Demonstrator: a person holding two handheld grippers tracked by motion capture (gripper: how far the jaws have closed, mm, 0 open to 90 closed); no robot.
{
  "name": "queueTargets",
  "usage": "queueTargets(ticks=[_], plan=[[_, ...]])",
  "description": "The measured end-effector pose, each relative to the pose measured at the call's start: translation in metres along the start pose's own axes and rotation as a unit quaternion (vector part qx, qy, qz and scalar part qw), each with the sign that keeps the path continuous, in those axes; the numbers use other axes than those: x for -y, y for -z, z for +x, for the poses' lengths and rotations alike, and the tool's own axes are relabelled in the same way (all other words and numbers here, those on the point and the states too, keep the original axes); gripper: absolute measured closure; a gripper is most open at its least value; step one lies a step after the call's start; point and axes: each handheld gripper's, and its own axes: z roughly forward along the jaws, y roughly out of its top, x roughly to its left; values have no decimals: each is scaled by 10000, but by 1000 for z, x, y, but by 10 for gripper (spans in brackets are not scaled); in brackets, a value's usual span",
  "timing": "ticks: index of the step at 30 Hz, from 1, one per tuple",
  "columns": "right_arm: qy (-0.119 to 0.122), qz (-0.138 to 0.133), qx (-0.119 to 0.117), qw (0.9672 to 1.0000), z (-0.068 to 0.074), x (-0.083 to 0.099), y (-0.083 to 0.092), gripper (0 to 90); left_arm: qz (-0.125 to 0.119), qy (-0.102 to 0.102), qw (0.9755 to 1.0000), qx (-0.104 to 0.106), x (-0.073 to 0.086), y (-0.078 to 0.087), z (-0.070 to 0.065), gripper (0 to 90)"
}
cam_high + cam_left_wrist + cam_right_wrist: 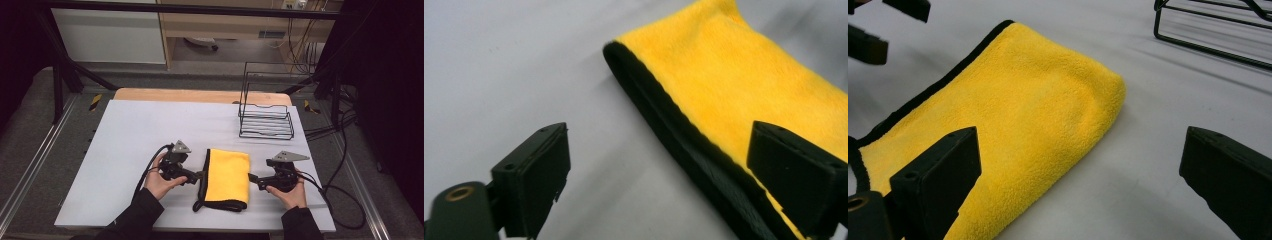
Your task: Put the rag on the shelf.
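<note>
From the high view, a folded yellow cloth (228, 176) with a black edge lies flat on the white table (130, 150), near its front edge, and a gripper sits at either side of it. The left gripper (198, 176) points at the cloth's left edge and the right gripper (254, 178) at its right edge, each just beside the cloth, gripping nothing. A black wire rack (265, 119) stands well behind, toward the table's far right. In the left gripper view the jaws stand wide apart with bare table between them (the cloth (744, 85) runs behind the right-hand jaw). In the right gripper view the jaws are likewise wide and empty, the cloth (1023, 120) lying flat behind the left-hand jaw, the rack (1213, 30) at the top right.
</note>
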Motion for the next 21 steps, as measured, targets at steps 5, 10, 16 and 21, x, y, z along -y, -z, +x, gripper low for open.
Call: queueTargets(ticks=[5, 10, 16, 21], plan=[[-17, 1, 15, 10000, 0, 4, 3, 38, -58, 31, 9999, -116, -15, -11, 6, 154], [-54, 17, 30, 10000, -1, 5, 3, 38, -111, 177, 9996, -166, -26, -26, 11, 195], [-75, 22, 8, 10000, 0, 5, 3, 36, -54, 287, 9991, -294, -34, -45, 17, 244], [-71, 26, 8, 10000, 1, 5, 3, 41, 86, 371, 9987, -330, -36, -60, 22, 339]])
